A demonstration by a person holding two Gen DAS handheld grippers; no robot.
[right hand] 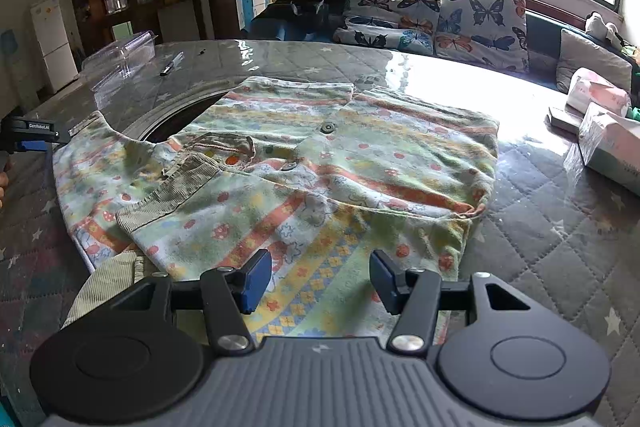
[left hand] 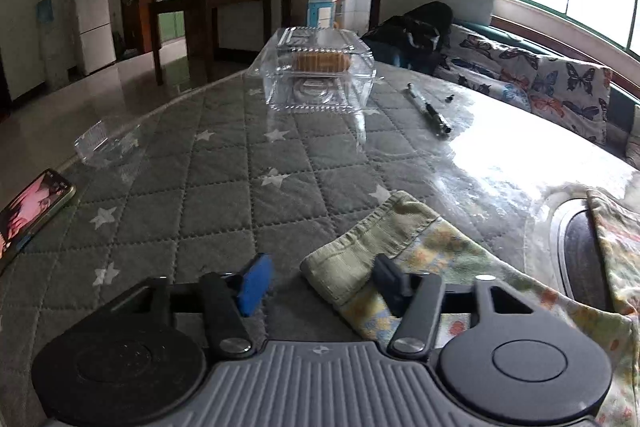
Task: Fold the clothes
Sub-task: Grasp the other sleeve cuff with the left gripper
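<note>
A small floral jacket [right hand: 320, 167] with ribbed green cuffs and collar lies spread on the quilted table [right hand: 560, 247]. In the left wrist view one sleeve's ribbed cuff [left hand: 360, 247] reaches between the fingers of my left gripper [left hand: 320, 263]. The right finger [left hand: 386, 277] sits against the cuff, while a gap shows beside the left blue pad [left hand: 254, 285]. My right gripper [right hand: 320, 259] hovers open over the jacket's near hem, the cloth flat beneath it. The left gripper [right hand: 36, 141] appears at the far left by that sleeve.
A clear plastic box [left hand: 320, 67] with biscuits, a pen [left hand: 430, 109], a loose clear lid [left hand: 104, 143] and a phone [left hand: 32, 207] lie on the table. A dark round inset [left hand: 580, 255] sits under the jacket. Tissue packs [right hand: 600, 131] stand at the right. Behind is a sofa [right hand: 440, 23].
</note>
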